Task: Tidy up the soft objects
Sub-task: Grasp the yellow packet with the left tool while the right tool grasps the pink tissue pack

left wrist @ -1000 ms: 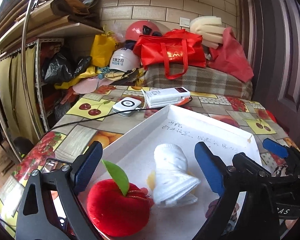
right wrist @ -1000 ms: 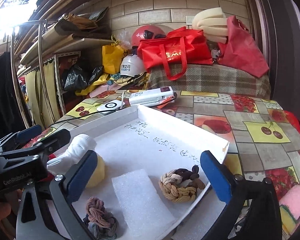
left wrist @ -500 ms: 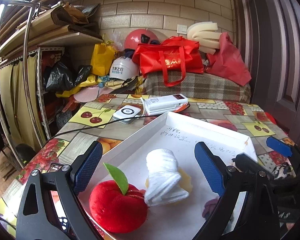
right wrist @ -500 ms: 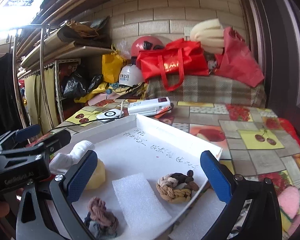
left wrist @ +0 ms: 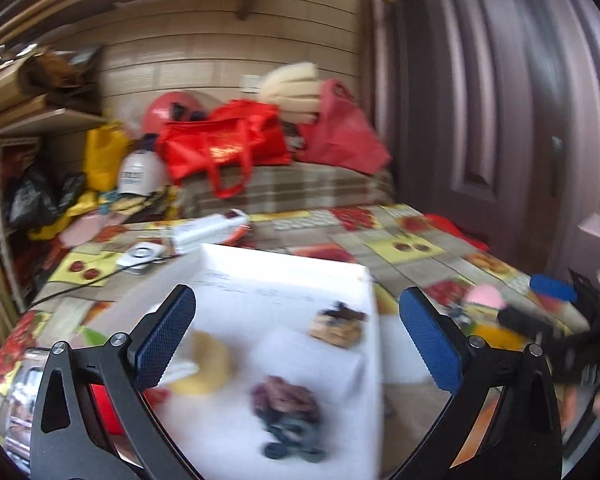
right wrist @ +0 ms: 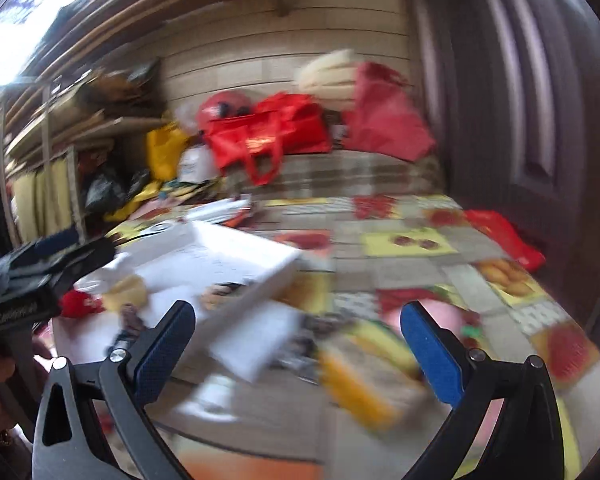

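Note:
Both views are motion-blurred. A white tray [left wrist: 284,268] lies on the fruit-patterned table. In it are a yellow sponge [left wrist: 208,364], a purple-grey knotted rope toy [left wrist: 288,412], a brown braided knot [left wrist: 338,326], a white foam block [left wrist: 304,356] and a red plush apple [left wrist: 100,408], mostly hidden behind my left finger. My left gripper [left wrist: 296,344] is open and empty above the tray. My right gripper [right wrist: 296,352] is open and empty over the table right of the tray [right wrist: 236,256], and it shows in the left wrist view [left wrist: 556,292]. A pink soft object [left wrist: 484,296] lies near it.
A white box [left wrist: 208,230] and a round white device [left wrist: 140,254] with a black cable lie behind the tray. Red bags [left wrist: 224,148], helmets and shelves crowd the back. A dark door [left wrist: 500,100] stands at the right. A white foam piece [right wrist: 256,344] lies beside the tray.
Both grippers have swung to the right. The left view now centres on the tray's right half; the right gripper has left the tray and is over the table beside it.

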Tool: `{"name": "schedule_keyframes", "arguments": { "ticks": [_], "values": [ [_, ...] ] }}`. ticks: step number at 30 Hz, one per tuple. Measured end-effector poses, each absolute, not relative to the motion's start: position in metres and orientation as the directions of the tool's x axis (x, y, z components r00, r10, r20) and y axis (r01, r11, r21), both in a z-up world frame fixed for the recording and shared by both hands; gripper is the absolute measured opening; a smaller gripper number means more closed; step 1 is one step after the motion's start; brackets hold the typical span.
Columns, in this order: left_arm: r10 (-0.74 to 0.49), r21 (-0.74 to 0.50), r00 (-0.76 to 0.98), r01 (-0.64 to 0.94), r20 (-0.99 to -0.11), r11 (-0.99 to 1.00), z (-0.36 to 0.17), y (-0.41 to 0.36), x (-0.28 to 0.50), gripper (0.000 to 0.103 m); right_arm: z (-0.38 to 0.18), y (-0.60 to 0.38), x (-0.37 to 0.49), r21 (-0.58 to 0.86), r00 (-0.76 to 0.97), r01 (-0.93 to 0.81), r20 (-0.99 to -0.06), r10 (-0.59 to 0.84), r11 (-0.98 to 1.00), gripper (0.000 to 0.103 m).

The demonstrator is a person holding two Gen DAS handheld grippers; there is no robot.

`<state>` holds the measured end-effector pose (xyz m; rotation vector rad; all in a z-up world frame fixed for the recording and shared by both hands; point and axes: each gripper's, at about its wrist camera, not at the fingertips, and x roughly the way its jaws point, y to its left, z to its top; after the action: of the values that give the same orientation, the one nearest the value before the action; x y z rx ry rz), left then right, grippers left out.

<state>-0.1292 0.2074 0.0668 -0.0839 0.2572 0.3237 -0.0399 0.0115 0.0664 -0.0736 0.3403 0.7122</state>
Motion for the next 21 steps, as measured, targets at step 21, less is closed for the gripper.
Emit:
{"name": "schedule_keyframes", "arguments": {
  "ticks": [21],
  "values": [
    [0.006, 0.001, 0.820, -0.007, -0.572, 1.000, 0.038, 0.086, -0.019, 0.103, 0.036, -0.068, 0.031, 0.054, 0.503, -0.695, -0.676, 0.538, 0.717, 0.100]
  ]
}}
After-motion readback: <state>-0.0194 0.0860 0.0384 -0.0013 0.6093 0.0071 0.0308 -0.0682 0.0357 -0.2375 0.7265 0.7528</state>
